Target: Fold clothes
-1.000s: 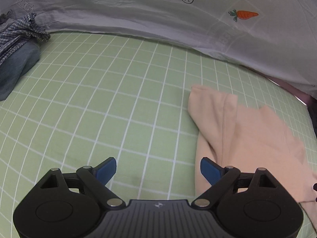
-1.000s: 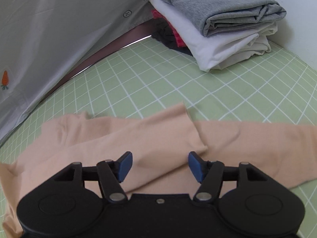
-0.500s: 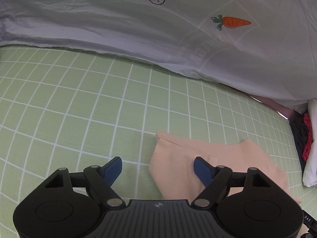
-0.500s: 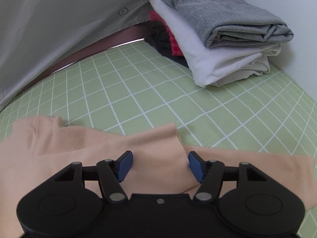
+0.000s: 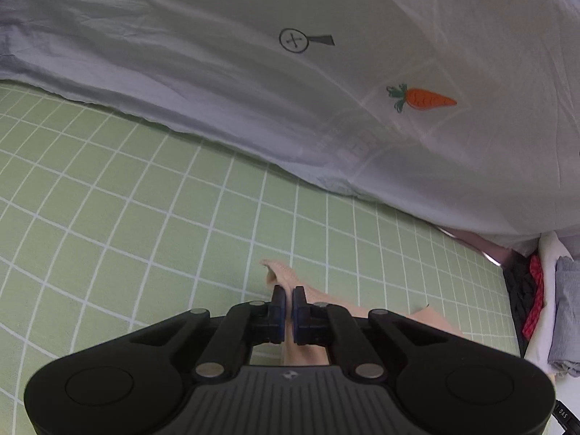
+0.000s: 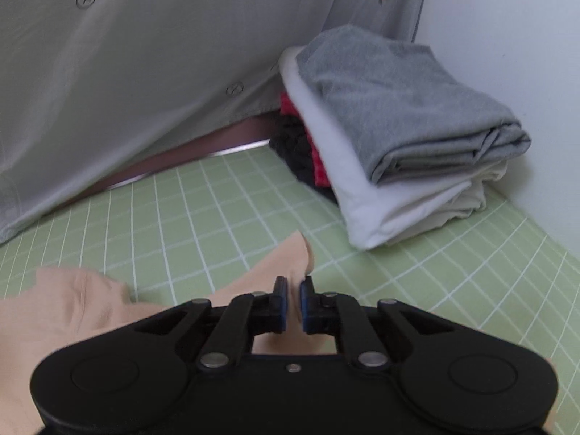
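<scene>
Your left gripper (image 5: pixel 289 291) is pinched tight on a corner of the peach-coloured knit garment (image 5: pixel 286 279), whose hemmed tip stands up just above the fingertips while the rest trails back under the tool toward the right. Around it the green bed sheet with a white grid (image 5: pixel 127 199) lies bare to the left and ahead, giving you open room up to the hanging edge of the pale grey cotton cover (image 5: pixel 217 72); that cover carries a printed orange carrot (image 5: pixel 422 98) and a circled-cross mark, with no words you can read. Your right gripper (image 6: pixel 293 288) is likewise clamped on a raised fold of the same garment, which spreads flat to its left. Ahead and right of it sits a stack of folded clothes (image 6: pixel 398 152), grey on white over red and black, against the white wall (image 6: pixel 507 36); green sheet lies clear between the stack and the garment.
</scene>
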Demonstrator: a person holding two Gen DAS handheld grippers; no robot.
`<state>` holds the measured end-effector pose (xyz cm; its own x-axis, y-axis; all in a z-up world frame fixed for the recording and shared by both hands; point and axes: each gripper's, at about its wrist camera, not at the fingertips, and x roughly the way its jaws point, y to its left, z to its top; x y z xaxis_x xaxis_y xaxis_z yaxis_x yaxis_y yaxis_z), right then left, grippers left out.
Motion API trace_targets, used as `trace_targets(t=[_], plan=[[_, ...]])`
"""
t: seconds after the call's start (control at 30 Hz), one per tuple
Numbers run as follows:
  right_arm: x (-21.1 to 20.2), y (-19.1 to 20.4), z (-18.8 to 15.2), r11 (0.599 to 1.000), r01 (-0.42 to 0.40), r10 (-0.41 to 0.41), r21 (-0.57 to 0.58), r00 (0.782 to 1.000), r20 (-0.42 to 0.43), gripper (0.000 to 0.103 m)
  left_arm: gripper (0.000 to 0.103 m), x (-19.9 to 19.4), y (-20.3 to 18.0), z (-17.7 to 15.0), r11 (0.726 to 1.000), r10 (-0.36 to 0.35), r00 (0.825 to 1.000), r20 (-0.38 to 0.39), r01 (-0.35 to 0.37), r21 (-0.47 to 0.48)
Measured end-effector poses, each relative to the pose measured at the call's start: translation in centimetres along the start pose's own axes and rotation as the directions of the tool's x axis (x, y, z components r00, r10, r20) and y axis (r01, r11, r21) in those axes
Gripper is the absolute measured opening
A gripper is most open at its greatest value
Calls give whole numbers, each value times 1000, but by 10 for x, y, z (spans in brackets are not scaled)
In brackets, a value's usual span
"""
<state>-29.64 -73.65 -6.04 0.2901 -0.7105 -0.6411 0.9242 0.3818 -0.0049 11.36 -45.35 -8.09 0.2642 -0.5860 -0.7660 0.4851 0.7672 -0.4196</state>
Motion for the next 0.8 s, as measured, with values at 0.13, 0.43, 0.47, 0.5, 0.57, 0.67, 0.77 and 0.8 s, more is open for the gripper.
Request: trace_targets(t=[0.13,0.43,0.47,0.5,0.57,0.67,0.77,0.8], plan=[[5,-9,17,1000,19,-19,16,999,38,7,4,11,6,-3,999,42,999,-20,-42,-5],[29,-13,-6,1000,20,-19,13,996,-84,8,55,16,-2,-12,985,161,986,-53,-157,76],[27,-13,-6,1000,18,-17,15,996,-82,8,68,12,-4,-12,983,168,985,-43,-164,88],[24,-13,-6,1000,15,-13,18,997,-77,8,72,7,-6,-11,981,172,985,-31,-168,91],[16,-12,-4,1000,3,-1,26,998,-61,8,78,-5,-9,-11,980,177,984,-9,-176,92],[-1,-9,1,999,-27,28,31,999,-24,8,84,-30,-16,-17,980,181,983,29,-183,80],[-25,1,1,997,-76,76,-18,997,20,8,85,-62,-15,-35,980,188,981,51,-191,57],[-35,8,0,993,-101,103,-66,994,33,8,86,-73,-14,-44,981,186,981,54,-189,50]])
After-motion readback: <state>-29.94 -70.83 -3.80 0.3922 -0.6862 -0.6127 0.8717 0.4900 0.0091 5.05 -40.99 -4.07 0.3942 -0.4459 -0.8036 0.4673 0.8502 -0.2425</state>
